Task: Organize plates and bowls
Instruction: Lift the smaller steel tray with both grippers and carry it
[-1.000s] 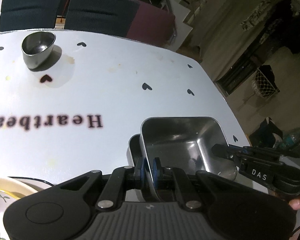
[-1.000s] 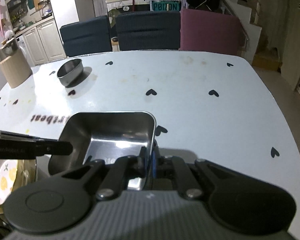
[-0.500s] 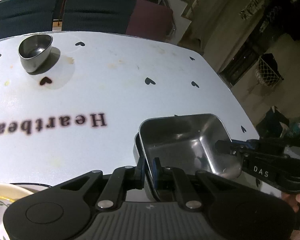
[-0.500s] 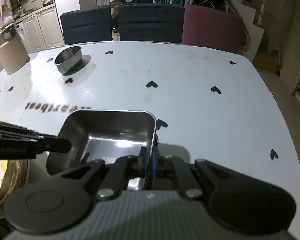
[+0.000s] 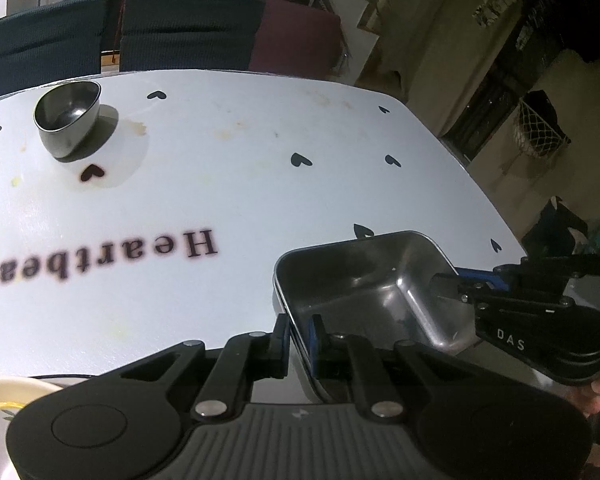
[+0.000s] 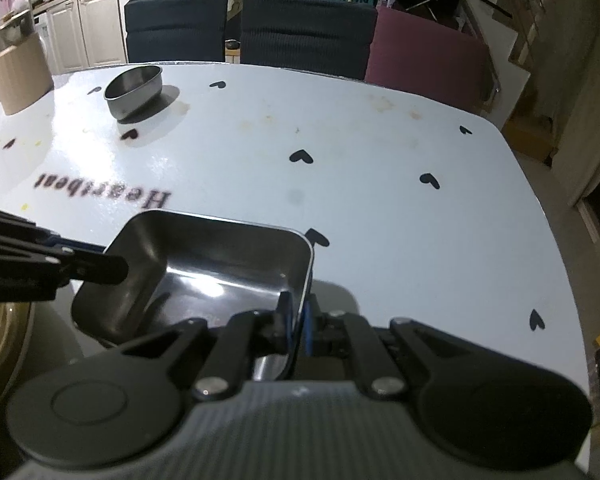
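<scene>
A rectangular steel tray (image 5: 364,292) is held above the near edge of the white table (image 5: 260,184). My left gripper (image 5: 299,334) is shut on its near-left wall. My right gripper (image 6: 296,326) is shut on the opposite wall and shows in the left wrist view (image 5: 452,284). The tray also shows in the right wrist view (image 6: 204,264), with the left gripper (image 6: 112,270) clamped on its left side. A second rim seems nested under the tray. A round steel bowl (image 5: 68,118) stands at the table's far left, also in the right wrist view (image 6: 134,94).
A cream patterned plate (image 5: 4,400) lies at the near left by the left gripper, and its rim shows in the right wrist view (image 6: 0,344). A beige canister (image 6: 18,68) stands at the far left corner. Chairs (image 6: 304,28) line the far edge.
Both grippers have lifted the tray a little and carried it nearer the table's near edge. The far bowl has not moved.
</scene>
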Motion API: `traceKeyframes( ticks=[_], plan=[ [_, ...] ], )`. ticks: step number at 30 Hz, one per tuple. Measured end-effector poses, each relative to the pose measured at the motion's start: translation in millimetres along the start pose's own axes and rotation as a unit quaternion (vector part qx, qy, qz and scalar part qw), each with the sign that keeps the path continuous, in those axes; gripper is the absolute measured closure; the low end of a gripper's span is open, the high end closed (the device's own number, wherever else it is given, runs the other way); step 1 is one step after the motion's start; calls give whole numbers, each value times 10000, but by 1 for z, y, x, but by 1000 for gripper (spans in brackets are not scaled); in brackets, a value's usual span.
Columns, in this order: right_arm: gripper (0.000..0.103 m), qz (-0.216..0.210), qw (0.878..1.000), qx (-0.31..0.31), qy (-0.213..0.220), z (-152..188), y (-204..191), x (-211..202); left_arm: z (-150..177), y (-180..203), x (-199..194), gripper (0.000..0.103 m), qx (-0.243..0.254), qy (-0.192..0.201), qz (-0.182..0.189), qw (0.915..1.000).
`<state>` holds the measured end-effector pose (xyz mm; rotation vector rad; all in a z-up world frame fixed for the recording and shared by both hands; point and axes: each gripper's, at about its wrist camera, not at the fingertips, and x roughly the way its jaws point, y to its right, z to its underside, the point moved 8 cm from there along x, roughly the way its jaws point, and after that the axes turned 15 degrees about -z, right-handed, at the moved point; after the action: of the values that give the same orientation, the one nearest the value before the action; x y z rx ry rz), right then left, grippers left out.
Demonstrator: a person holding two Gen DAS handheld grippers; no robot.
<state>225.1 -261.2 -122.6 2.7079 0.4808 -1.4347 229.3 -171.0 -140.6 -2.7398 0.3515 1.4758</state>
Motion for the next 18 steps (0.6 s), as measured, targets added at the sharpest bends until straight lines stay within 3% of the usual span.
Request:
traceKeyframes(
  ticks=[12, 18],
  plan=[
    [82, 25, 9998, 91, -200, 6, 10, 12, 4, -2, 9, 88, 94, -152, -86, 9998],
    [81, -220, 9987, 328, -311, 10, 17, 20, 5, -3, 10, 88, 67, -188, -57, 9998]
  ],
)
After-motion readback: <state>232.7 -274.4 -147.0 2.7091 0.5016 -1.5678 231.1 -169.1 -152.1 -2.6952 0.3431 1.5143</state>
